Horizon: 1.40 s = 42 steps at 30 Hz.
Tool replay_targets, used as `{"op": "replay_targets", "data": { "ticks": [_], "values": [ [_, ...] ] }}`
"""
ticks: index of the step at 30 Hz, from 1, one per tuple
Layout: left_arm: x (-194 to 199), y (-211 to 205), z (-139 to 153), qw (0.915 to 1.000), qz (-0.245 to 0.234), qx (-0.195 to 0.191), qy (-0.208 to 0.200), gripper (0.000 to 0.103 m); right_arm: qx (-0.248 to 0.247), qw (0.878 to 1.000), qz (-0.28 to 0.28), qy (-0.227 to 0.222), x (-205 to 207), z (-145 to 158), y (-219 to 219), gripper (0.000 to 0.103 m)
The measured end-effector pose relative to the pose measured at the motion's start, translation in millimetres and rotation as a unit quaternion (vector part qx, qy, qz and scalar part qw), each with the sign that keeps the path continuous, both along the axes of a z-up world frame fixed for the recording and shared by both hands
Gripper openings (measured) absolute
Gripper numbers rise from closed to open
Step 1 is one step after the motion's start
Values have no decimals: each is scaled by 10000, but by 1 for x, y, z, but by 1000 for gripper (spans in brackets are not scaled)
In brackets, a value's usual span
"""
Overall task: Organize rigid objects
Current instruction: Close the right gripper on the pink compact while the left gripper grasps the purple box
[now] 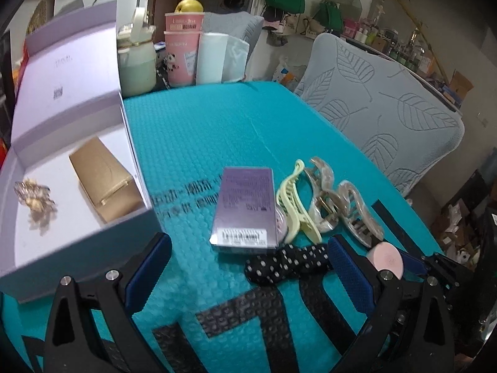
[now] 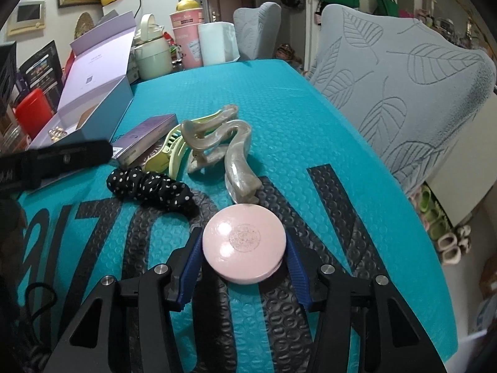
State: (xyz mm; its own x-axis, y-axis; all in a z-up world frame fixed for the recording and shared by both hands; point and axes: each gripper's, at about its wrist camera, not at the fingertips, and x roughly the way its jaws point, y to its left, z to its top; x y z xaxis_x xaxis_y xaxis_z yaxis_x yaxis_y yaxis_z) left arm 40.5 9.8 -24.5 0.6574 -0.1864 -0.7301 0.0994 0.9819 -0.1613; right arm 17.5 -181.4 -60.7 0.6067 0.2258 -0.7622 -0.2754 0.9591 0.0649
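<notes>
A round pink compact (image 2: 243, 245) lies on the teal mat (image 2: 279, 108), and my right gripper (image 2: 243, 238) is shut on it, one blue pad against each side. My left gripper (image 1: 248, 245) hangs open over the mat with nothing gripped. The black polka-dot scrunchie (image 1: 285, 262) lies by its right finger. Beyond are a purple box (image 1: 245, 208), a yellow hair claw (image 1: 295, 199) and two pearly beige claws (image 1: 323, 192) (image 1: 357, 214). At the left, an open lilac gift box (image 1: 77, 236) holds a gold case (image 1: 102, 183) and a gold ornament (image 1: 34, 202).
Pink cups (image 1: 183, 49), a pale green bottle (image 1: 136, 59) and a white roll (image 1: 211, 59) stand at the mat's far edge. A grey leaf-pattern chair (image 1: 388, 118) stands close along the right side. A red container (image 2: 31, 108) sits behind the gift box.
</notes>
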Motion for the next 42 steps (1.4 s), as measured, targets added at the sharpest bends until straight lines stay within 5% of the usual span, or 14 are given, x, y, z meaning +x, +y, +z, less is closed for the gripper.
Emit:
{"op": "replay_targets", "data": {
  "ticks": [6, 10, 14, 22, 28, 33, 40, 42],
  "values": [
    [17, -9, 13, 9987, -152, 364, -334, 100, 67, 9999, 86, 65, 2, 2, -1, 51],
    [35, -16, 7, 9984, -169, 477, -238, 75, -13, 10000, 94, 15, 6, 3, 0, 51],
    [56, -12, -8, 9994, -167, 260, 122, 75, 27, 10000, 56, 25, 10, 2, -1, 51],
    [67, -21, -15, 9979, -294, 498, 300, 75, 18, 10000, -18, 37, 10, 0, -5, 51],
    [69, -19, -7, 9979, -412, 489, 98, 75, 56, 9999, -70, 50, 13, 0, -7, 51],
    [69, -25, 7, 9945, -580, 848, -202, 75, 58, 10000, -37, 39, 13, -1, -6, 51],
    [90, -21, -15, 9959, -674, 340, 498, 75, 69, 10000, -14, 50, 14, 0, -6, 51],
    [95, -21, -20, 9953, -687, 306, 617, 67, 63, 10000, -2, 62, 15, 0, -6, 51]
  ]
}}
